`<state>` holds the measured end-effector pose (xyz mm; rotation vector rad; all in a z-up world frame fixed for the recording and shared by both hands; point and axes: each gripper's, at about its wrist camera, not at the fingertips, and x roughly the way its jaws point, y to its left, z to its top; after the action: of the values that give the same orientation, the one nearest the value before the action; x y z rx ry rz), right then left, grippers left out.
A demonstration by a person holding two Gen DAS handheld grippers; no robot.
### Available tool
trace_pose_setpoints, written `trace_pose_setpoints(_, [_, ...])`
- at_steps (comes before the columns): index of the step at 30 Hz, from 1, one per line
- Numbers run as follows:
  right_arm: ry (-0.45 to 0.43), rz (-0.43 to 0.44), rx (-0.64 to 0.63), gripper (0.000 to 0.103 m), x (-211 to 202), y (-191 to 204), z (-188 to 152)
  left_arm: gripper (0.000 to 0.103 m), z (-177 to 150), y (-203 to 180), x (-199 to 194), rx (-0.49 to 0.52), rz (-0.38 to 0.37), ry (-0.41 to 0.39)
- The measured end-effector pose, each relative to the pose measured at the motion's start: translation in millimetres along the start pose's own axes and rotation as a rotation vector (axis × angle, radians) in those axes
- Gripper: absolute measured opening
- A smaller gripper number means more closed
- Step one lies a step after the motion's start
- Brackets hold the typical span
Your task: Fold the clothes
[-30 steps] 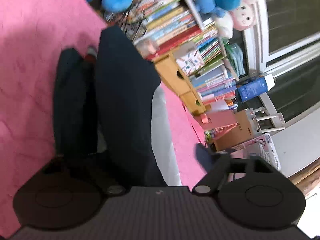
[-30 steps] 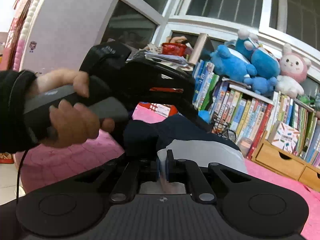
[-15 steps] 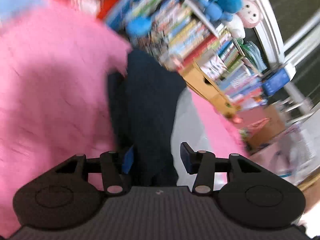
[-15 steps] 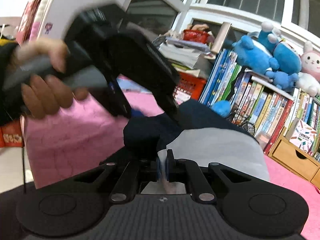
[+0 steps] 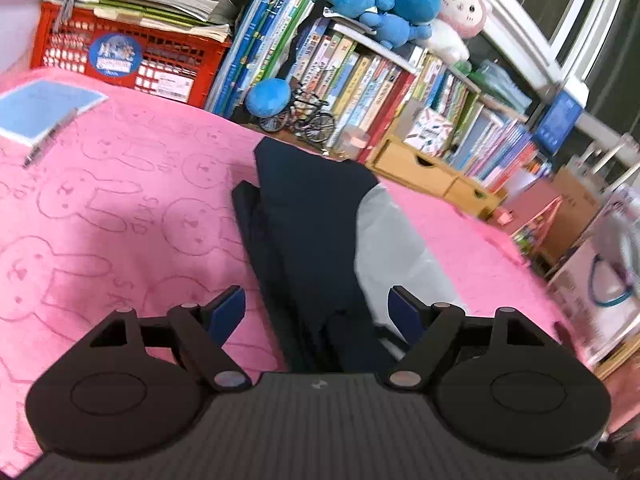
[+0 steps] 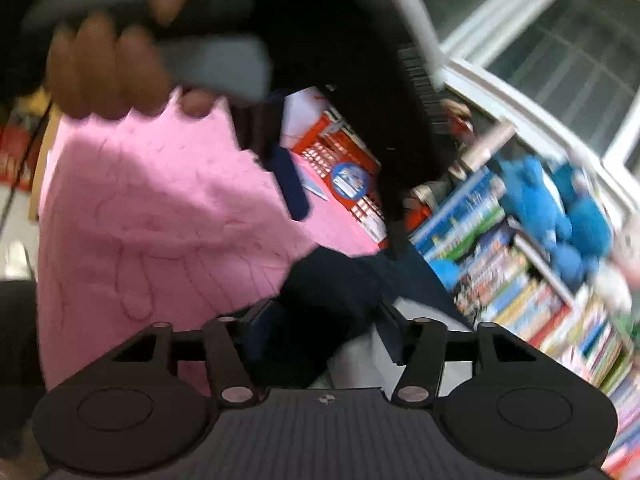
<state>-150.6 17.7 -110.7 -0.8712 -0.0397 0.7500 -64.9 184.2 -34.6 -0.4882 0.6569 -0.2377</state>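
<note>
Left wrist view: left tongs (image 5: 318, 312) spread wide, nothing held; navy-and-grey garment (image 5: 312, 240) laid as narrow folded strip on pink blanket (image 5: 120, 208), near end between fingers. Layered edge could be dragged askew if closed on one ply.

Right wrist view: blurred; right tongs (image 6: 320, 336) spread wide over garment (image 6: 332, 300); left hand (image 6: 116, 76) close above, collision risked.

My left camera gave a bright, mostly sharp view, with soft shadows on the pink blanket (image 5: 120, 208) and shelves bowed at the edges. My right camera was smeared with motion blur, the books (image 6: 520, 280) streaked.
</note>
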Motion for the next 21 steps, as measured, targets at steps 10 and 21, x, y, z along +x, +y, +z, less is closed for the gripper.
trace_pose_setpoints(10, [-0.064, -0.128, 0.01, 0.014, -23, -7, -7, 0.064, 5, 30, 53, -0.267, -0.264, 0.164])
trace_pose_setpoints(21, [-0.041, -0.121, 0.037, 0.009, -32, -11, -13, 0.013, 35, 41, 89, -0.303, -0.268, 0.185])
